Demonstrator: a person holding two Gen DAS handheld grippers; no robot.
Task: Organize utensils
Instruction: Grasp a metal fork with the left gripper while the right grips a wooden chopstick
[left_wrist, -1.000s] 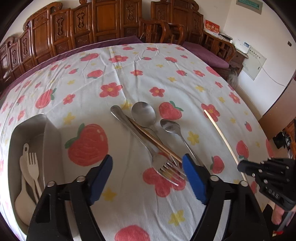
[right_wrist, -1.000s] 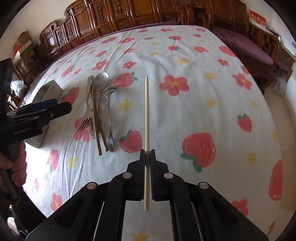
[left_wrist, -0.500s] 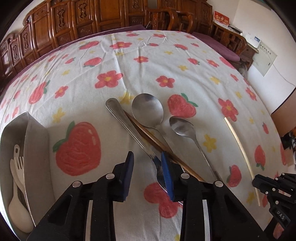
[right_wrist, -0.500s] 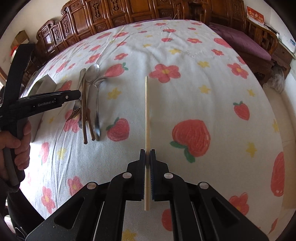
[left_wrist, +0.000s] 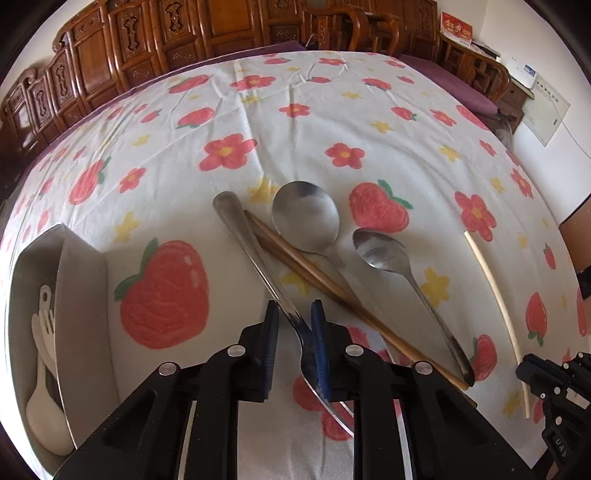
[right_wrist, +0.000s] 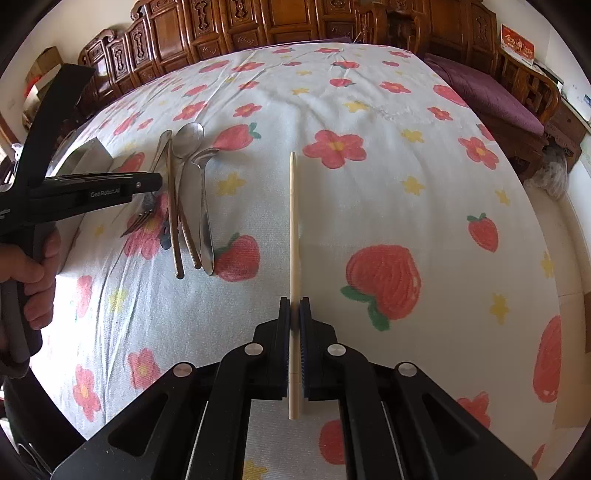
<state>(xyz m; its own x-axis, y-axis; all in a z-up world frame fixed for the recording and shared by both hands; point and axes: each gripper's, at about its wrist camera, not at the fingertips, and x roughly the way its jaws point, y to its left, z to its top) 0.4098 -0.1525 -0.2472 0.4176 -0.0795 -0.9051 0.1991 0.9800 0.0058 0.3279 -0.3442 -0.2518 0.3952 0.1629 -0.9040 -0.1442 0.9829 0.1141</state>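
A metal fork (left_wrist: 255, 251) lies on the flowered cloth beside two brown chopsticks (left_wrist: 295, 258), a large spoon (left_wrist: 304, 218) and a small spoon (left_wrist: 384, 251). My left gripper (left_wrist: 293, 314) straddles the fork's neck and its jaws are closing; the right pad touches the fork, the left pad stands a little apart. My right gripper (right_wrist: 294, 310) is shut on a pale chopstick (right_wrist: 293, 221) that points away over the cloth. In the right wrist view the left gripper (right_wrist: 155, 182) hangs over the fork (right_wrist: 138, 221).
A metal tray (left_wrist: 81, 295) at the left holds white plastic utensils (left_wrist: 44, 406). A person's hand (right_wrist: 33, 280) grips the left handle. Carved wooden chairs (right_wrist: 258, 22) line the far edge of the table. The cloth (right_wrist: 369, 110) stretches far to the right.
The left gripper came down over the fork and its jaws narrowed from wide apart to close around the neck. The right gripper kept still with the pale chopstick.
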